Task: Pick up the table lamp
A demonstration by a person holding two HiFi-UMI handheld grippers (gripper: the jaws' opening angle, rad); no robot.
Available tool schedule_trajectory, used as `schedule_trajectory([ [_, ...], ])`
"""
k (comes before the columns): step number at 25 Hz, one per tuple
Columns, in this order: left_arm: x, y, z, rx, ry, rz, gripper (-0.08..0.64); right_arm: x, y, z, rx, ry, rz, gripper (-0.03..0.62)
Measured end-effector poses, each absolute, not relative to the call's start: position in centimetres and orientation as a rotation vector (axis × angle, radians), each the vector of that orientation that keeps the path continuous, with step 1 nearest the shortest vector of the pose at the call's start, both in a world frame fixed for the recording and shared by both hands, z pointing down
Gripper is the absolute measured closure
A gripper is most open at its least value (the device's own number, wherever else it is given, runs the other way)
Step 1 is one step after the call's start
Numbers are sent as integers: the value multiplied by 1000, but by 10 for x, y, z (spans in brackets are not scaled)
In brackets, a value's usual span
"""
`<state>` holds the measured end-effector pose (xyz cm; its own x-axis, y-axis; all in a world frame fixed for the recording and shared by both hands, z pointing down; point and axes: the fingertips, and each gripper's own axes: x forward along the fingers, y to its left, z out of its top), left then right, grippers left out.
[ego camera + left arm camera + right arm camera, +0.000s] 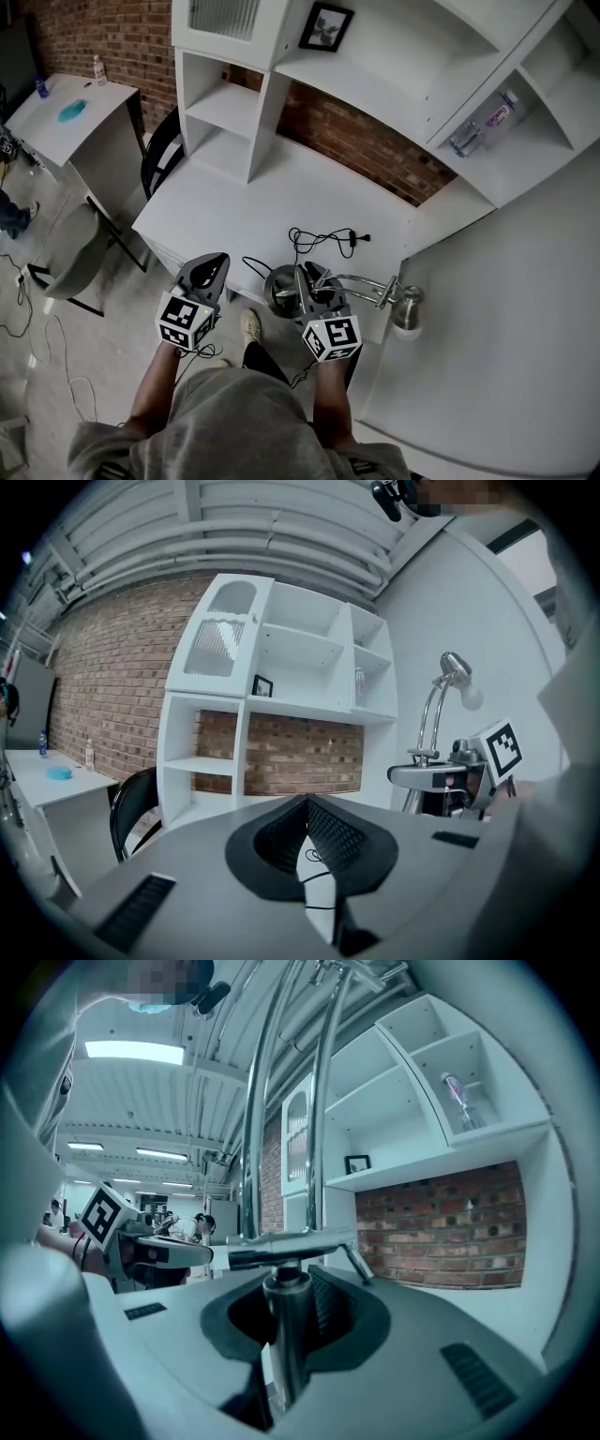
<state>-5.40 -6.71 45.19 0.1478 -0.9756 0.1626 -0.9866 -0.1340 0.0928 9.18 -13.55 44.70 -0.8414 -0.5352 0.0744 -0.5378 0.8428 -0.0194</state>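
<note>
The right gripper (286, 1302) has its jaws closed on the thin shiny pole of the lamp (361, 281). The left gripper (211, 267) is close beside it, with its jaws shut and nothing in them.

The lamp is at the front edge of the white desk (262, 202). I cannot tell if its round foot rests on the desk or hangs just over it. Its long arm sticks out to the right, with the lamp head (408, 307) at the end.

The pole is smooth and thin, so I think it could slip or spin in the jaws. The head is far out to one side, and that weight could tip the lamp over. The black cord (323, 239) lies in loops on the desk. It could catch and tug the lamp back. The head could also bump the white wall next to it.

The shelf (375, 66) has open boxes. One holds a bottle (487, 122). Another holds a small picture (325, 26).
</note>
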Motion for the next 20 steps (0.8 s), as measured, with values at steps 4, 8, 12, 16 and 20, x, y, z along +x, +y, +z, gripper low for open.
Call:
schedule_trajectory([
  [4,-48,-51,451,2258,-1929,88,557,106,-117,446,914,-2939,73,515],
  [8,-41,-38,451,2284,-1904,96,557,117,-101,448,963,-2927,92,515],
  [12,-37,-28,453,2289,-1890,106,557,125,-88,448,994,-2919,100,515],
  [16,-32,-23,451,2293,-1891,111,557,132,-82,446,1011,-2919,100,514],
  [20,-31,-22,449,2297,-1890,112,557,136,-81,444,1031,-2916,94,515],
])
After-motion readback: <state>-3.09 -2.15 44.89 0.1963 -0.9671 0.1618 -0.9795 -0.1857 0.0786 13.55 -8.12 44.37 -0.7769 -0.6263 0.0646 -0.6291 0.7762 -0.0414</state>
